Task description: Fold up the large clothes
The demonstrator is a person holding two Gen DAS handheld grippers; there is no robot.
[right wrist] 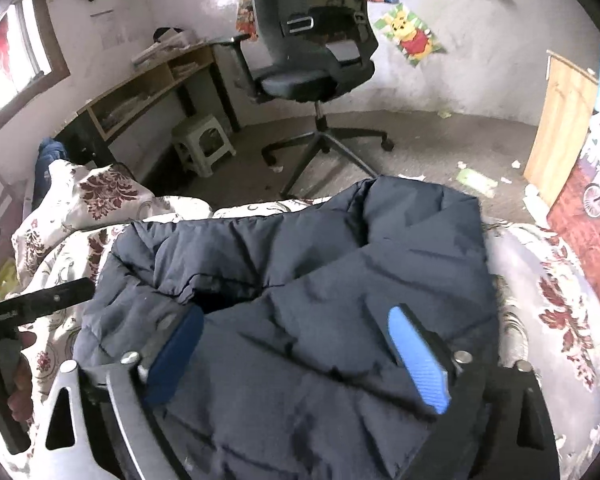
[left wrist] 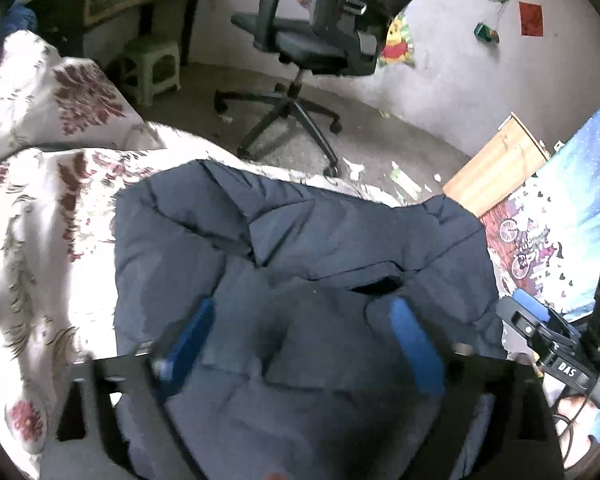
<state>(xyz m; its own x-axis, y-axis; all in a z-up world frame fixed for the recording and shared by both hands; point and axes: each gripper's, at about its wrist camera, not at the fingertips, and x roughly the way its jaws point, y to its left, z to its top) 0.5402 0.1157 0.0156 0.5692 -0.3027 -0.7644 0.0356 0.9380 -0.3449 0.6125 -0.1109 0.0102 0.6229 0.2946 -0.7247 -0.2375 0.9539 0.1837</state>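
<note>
Now you have both hand-held grippers hanging above the dark navy quilted puffer jacket (left wrist: 300, 248), which lies folded into a bulky, roughly square bundle on the white bedspread printed with maroon floral motifs (left wrist: 40, 216). Your left gripper (left wrist: 304, 344) has its 2 blue-padded fingers (left wrist: 414, 344) spread wide, with only jacket fabric visible below the gap and neither pad pressing on it. Your right gripper (right wrist: 296, 356) stands the same way, its 2 blue pads (right wrist: 418, 360) far apart over the padded cloth and nothing pinched between them. From the left wrist view, the right gripper shows at the right edge, just beside the jacket's right side; from the right wrist view, the left gripper's black body and the fingers of your hand (right wrist: 18, 380) around it sit at the left edge. A folded flap runs across the jacket's upper half, with a dark opening under its seam (left wrist: 376, 286). Beyond the bed, a grey mesh office chair on a 5-spoke wheeled base (right wrist: 312, 64) stands on the littered floor, a pale green plastic stool (right wrist: 202, 142) sits beside a wooden desk (right wrist: 148, 84), and a cartoon bear poster (right wrist: 414, 36) hangs on the wall.
</note>
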